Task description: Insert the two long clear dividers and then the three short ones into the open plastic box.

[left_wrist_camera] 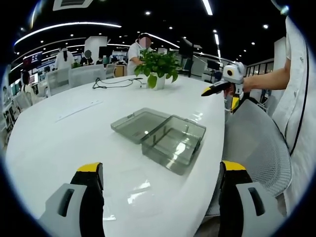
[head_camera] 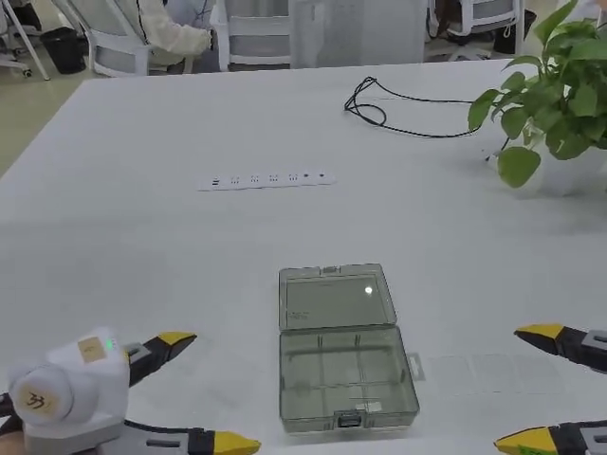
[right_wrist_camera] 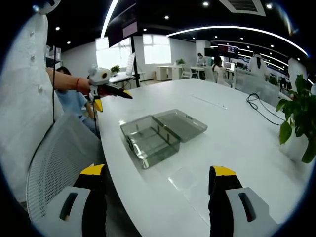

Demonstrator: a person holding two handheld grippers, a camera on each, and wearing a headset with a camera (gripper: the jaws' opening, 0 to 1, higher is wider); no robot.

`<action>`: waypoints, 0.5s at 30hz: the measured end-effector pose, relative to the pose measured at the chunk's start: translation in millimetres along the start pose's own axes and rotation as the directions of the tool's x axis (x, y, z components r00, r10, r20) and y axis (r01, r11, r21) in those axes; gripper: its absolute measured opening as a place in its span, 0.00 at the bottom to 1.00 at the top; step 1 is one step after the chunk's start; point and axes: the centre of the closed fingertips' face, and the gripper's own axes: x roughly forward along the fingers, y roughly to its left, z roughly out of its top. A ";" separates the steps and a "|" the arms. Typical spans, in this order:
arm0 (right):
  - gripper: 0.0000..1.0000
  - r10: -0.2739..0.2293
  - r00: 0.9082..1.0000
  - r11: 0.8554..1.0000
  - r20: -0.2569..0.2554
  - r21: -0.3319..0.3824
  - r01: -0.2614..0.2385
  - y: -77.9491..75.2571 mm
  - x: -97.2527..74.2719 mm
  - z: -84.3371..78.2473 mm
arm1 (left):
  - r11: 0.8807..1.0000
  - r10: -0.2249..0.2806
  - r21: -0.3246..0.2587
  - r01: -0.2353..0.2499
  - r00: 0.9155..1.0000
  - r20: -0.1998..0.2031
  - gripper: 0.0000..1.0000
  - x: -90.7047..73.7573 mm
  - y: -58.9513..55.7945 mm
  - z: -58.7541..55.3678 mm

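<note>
The open smoky plastic box (head_camera: 348,379) lies near the table's front edge, its lid (head_camera: 337,297) flat behind it. Clear dividers (head_camera: 474,372) lie flat on the table just right of the box; in the right gripper view the dividers (right_wrist_camera: 192,183) rest between my jaws' line of sight and the box (right_wrist_camera: 148,140). My left gripper (head_camera: 206,391) hovers left of the box, open and holding nothing. My right gripper (head_camera: 527,386) hovers right of the dividers, also open and holding nothing. The left gripper view faces the box (left_wrist_camera: 173,143) with the right gripper (left_wrist_camera: 217,90) beyond it.
A white power strip (head_camera: 267,179) lies mid-table. A black cable (head_camera: 398,109) and a potted plant (head_camera: 555,104) sit at the far right. The white table (head_camera: 142,256) is broad. A mesh chair (right_wrist_camera: 59,158) stands by the near edge; people sit at the far side.
</note>
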 end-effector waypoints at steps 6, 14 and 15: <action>0.85 -0.002 1.000 1.000 0.006 0.004 0.002 -0.6 0.5 1.4 | 0.998 0.051 -0.033 -0.052 0.998 -0.029 0.98 -4.4 20.9 -6.4; 0.85 -0.003 1.000 1.000 0.015 0.009 0.003 0.2 1.9 3.8 | 0.990 0.117 -0.063 -0.123 0.989 -0.088 0.92 -9.1 51.6 -19.8; 0.85 -0.004 1.000 1.000 0.015 0.011 0.004 0.0 2.0 3.8 | 0.988 0.123 -0.077 -0.131 0.988 -0.094 0.90 -9.6 53.6 -20.4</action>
